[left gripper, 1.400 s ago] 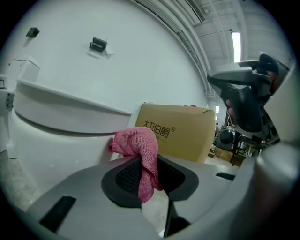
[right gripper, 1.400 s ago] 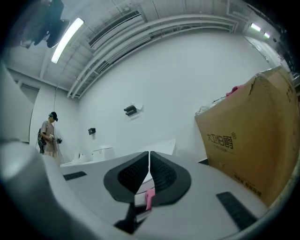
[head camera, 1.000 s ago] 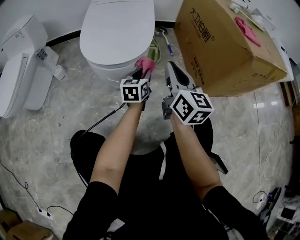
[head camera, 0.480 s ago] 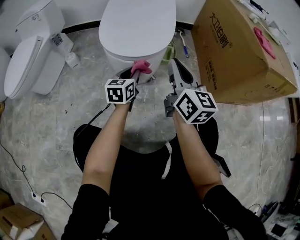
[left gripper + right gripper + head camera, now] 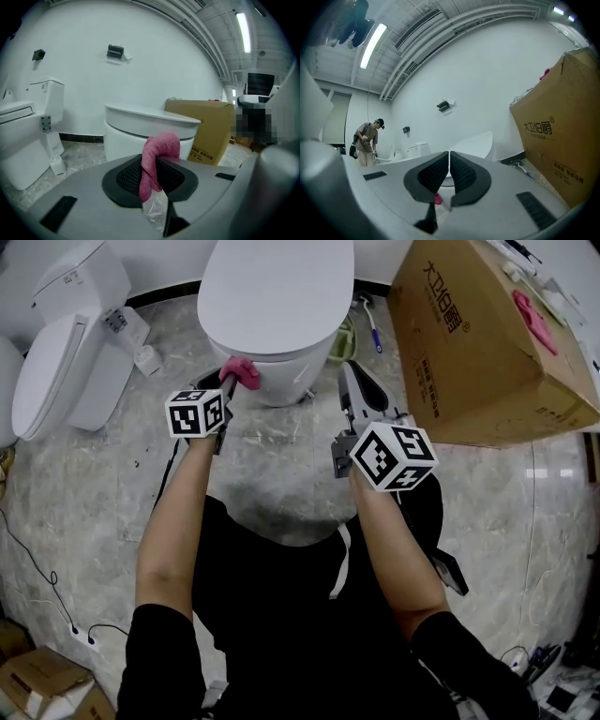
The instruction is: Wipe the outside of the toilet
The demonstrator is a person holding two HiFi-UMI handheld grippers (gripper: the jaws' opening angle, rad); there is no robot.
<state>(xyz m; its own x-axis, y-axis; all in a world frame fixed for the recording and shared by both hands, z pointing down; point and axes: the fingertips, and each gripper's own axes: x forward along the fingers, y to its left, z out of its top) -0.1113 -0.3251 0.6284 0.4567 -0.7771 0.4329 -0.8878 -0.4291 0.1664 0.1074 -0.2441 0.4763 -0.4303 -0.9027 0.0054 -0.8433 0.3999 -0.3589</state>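
A white toilet [image 5: 277, 296] with its lid down stands at the top middle of the head view; it also shows as the toilet [image 5: 140, 136] ahead in the left gripper view. My left gripper [image 5: 228, 381] is shut on a pink cloth [image 5: 241, 371], held at the bowl's front left side. In the left gripper view the pink cloth [image 5: 157, 157] hangs between the jaws. My right gripper [image 5: 349, 376] is shut with nothing in it, hanging beside the bowl's right side, apart from it. The right gripper [image 5: 449, 166] points at the toilet [image 5: 480, 145].
A large cardboard box [image 5: 483, 334] stands right of the toilet, with a pink item [image 5: 534, 320] on top. A second white toilet [image 5: 70, 343] stands at the left. A brush [image 5: 367, 320] lies between toilet and box. Cables [image 5: 37, 577] run along the marble floor. A person [image 5: 365, 140] stands far off.
My left gripper has carried the pink cloth leftward, from the bowl's front right side to its front left. The right gripper has hardly moved.
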